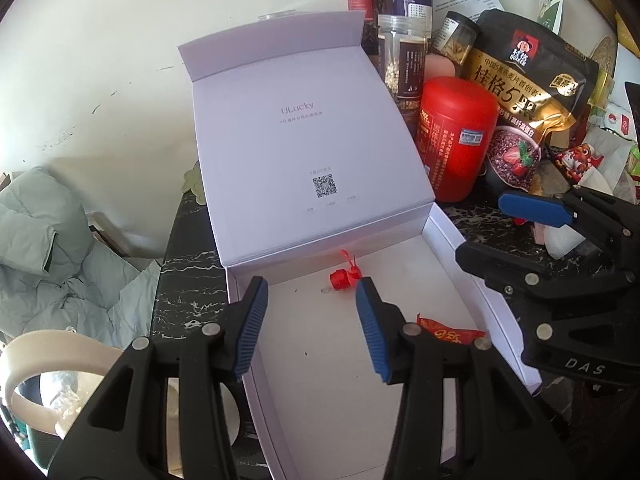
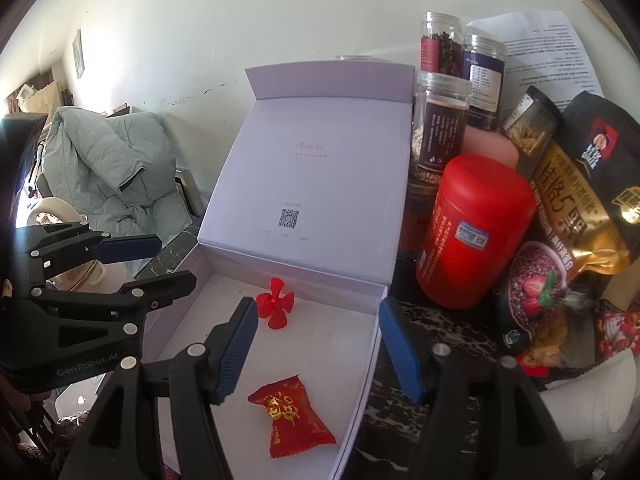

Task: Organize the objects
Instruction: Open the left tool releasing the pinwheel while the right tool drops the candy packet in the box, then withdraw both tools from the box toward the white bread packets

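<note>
A white gift box point(image 1: 448, 236) stands open on the dark marble table, its lid point(image 1: 296, 128) tilted up at the back. It also shows in the right wrist view point(image 2: 360, 376). Inside lie a small red plastic propeller point(image 1: 345, 276) point(image 2: 275, 303) and a red wrapped candy point(image 1: 450, 334) point(image 2: 290, 416). My left gripper point(image 1: 316, 322) is open and empty above the box floor, just short of the propeller. My right gripper point(image 2: 316, 350) is open and empty above the box's right side, the candy below it. Each gripper shows in the other's view, the right one point(image 1: 516, 228) and the left one point(image 2: 160, 260).
To the right of the box stand a red canister point(image 1: 456, 140) point(image 2: 472, 236), several clear jars point(image 1: 402, 56) point(image 2: 440, 120), a black and gold oats bag point(image 1: 528, 92) point(image 2: 580, 208) and snack packets point(image 1: 580, 158). A green jacket point(image 1: 52, 248) point(image 2: 112, 168) lies to the left, off the table.
</note>
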Action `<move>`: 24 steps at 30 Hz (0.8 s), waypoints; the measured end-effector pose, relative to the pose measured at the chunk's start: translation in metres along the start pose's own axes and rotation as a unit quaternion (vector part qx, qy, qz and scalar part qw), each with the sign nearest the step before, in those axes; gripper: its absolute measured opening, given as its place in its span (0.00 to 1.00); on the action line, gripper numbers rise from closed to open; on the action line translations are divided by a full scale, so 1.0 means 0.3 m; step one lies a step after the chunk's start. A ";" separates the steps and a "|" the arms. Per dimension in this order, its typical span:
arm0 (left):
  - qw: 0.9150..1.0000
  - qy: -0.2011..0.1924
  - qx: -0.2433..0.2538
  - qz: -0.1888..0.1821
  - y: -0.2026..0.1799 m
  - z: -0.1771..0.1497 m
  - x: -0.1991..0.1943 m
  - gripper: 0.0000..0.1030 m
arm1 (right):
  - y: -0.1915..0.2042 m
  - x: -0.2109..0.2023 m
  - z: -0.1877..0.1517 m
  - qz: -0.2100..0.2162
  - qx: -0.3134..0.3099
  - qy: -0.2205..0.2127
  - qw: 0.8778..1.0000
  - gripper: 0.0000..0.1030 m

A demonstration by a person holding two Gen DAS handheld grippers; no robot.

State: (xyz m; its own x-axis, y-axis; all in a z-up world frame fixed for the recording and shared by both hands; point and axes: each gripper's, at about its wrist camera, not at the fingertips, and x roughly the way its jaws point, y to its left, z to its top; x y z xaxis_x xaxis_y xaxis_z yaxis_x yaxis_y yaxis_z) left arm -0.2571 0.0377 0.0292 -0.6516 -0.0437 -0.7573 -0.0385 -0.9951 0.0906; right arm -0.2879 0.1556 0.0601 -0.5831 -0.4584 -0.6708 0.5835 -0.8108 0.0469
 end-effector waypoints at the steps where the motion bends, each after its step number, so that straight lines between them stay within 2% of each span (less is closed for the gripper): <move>1: 1.000 -0.004 -0.001 0.000 -0.004 0.001 -0.014 0.43 | -0.004 -0.019 0.002 -0.003 0.006 -0.006 1.000 0.68; 9: 0.999 -0.030 -0.010 -0.009 -0.019 0.009 -0.129 0.45 | -0.007 -0.165 0.018 -0.024 0.020 -0.044 0.999 0.75; 13: 0.999 -0.050 -0.014 0.000 -0.022 0.011 -0.191 0.48 | 0.010 -0.224 0.022 -0.034 0.016 -0.051 0.998 0.77; 18: 0.997 -0.067 -0.022 0.007 -0.009 0.013 -0.263 0.59 | 0.028 -0.297 0.025 -0.048 0.018 -0.057 0.997 0.79; 22: 0.996 -0.083 -0.032 0.012 0.010 0.005 -0.321 0.64 | 0.054 -0.345 0.022 -0.051 0.011 -0.063 0.997 0.81; 24: 0.996 -0.085 -0.033 0.013 0.016 0.000 -0.342 0.71 | 0.066 -0.366 0.021 -0.050 0.012 -0.066 0.996 0.82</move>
State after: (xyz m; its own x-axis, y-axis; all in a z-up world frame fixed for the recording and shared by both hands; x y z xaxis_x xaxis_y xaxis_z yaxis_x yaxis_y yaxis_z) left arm -0.1904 0.0376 0.1072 -0.7713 -0.0601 -0.6336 0.0273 -0.9977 0.0614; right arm -0.2159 0.1877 0.1392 -0.7079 -0.4171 -0.5701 0.5053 -0.8629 0.0039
